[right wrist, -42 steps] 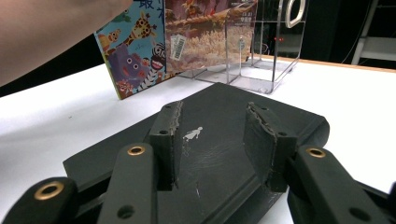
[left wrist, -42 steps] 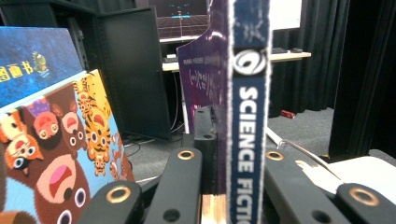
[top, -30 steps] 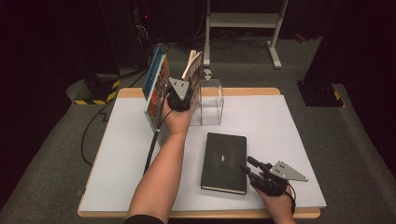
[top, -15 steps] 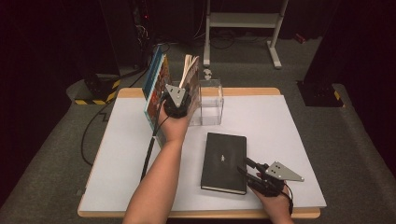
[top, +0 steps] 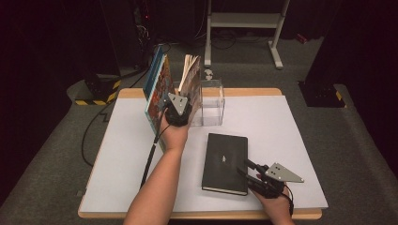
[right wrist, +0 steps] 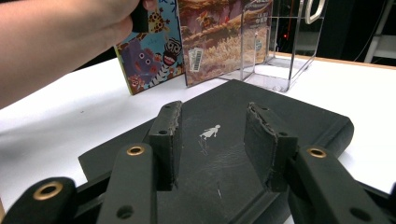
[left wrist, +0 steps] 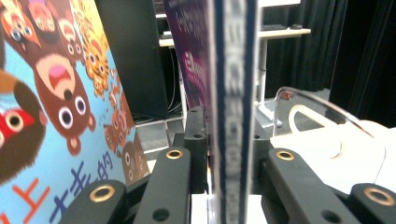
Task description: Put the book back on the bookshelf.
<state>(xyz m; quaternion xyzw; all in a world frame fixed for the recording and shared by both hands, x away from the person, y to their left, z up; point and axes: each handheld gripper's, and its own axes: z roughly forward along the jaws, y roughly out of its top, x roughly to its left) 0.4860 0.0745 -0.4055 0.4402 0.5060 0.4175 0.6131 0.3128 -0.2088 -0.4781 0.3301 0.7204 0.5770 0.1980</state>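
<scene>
The high view looks forward and down over the white table point(top: 117, 159) from the person's side. The left gripper view sits low behind its jaws, very close to an upright book's spine point(left wrist: 232, 107). The right gripper view looks low along its jaws over a black notebook point(right wrist: 280, 102) just beneath them toward that same row of books, which all three views share.

Tongs point(left wrist: 229, 186) tight on upright book spine point(left wrist: 233, 93).

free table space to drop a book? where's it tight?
Bare: table right of the clear stand and black book; also the left strip beside the cable. Tight: back middle, where the left claw grips an upright book beside the picture books.
</scene>
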